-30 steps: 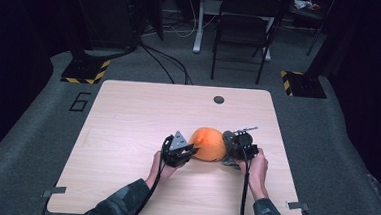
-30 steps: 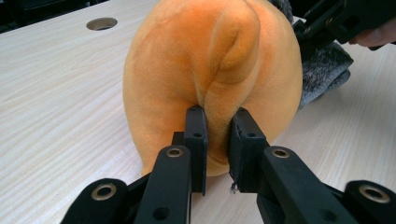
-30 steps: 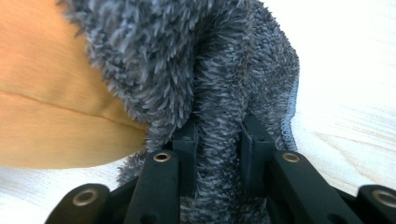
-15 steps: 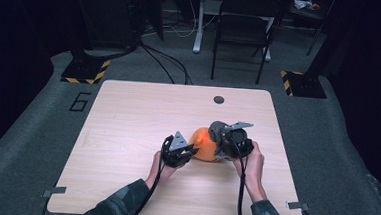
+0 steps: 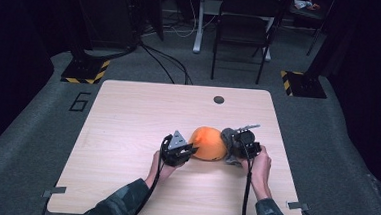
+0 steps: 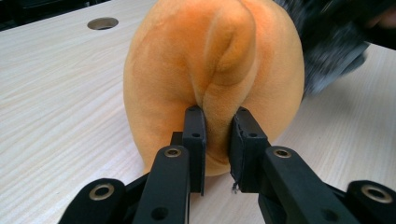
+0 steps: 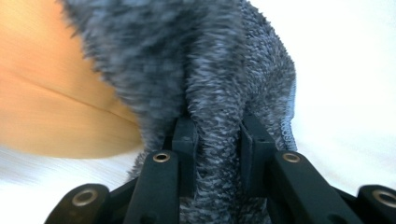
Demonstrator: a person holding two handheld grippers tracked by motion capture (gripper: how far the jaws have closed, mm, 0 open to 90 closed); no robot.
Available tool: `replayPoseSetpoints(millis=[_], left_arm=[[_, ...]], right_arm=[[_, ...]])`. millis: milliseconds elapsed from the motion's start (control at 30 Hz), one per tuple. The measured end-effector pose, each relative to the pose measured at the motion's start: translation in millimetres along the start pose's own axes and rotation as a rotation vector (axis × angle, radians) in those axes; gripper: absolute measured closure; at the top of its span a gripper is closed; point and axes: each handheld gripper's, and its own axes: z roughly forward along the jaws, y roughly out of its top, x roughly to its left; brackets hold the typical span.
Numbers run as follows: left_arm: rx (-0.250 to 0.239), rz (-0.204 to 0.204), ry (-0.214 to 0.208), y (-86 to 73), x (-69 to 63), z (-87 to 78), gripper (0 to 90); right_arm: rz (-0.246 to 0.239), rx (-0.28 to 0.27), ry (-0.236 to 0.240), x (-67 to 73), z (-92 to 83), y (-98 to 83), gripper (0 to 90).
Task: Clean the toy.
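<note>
The left gripper (image 6: 215,135) pinches the orange plush toy (image 6: 210,70) while the right gripper (image 7: 217,140) clamps the grey fuzzy cloth (image 7: 210,60), so the dressing or undressing step seems in hand, and next the cloth probably needs a steady pull.

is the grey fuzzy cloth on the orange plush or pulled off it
Partly on. The grey fuzzy cloth drapes against one end of the orange plush, bunched between the right gripper's jaws.

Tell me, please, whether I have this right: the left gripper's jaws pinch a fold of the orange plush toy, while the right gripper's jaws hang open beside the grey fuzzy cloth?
Not quite. The left gripper does pinch a fold of the orange plush toy, but the right gripper is not open: the right gripper view shows its jaws shut on a bunch of the grey fuzzy cloth.
</note>
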Motion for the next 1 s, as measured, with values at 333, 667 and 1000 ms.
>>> replayPoseSetpoints(millis=[333,667,1000], left_arm=[[-0.002,0.046,0.015,1.8,-2.9,-3.1,66.7],[0.039,0.102,0.069,-8.9,-2.2,9.5,53.9],[0.007,0.107,0.031,-2.3,-2.4,0.8,79.8]], right_arm=[[-0.076,-0.087,0.062,30.2,-11.7,9.0,71.4],[-0.037,-0.084,0.082,19.8,-7.3,7.0,71.4],[-0.054,-0.144,0.071,33.6,-35.2,15.6,71.4]])
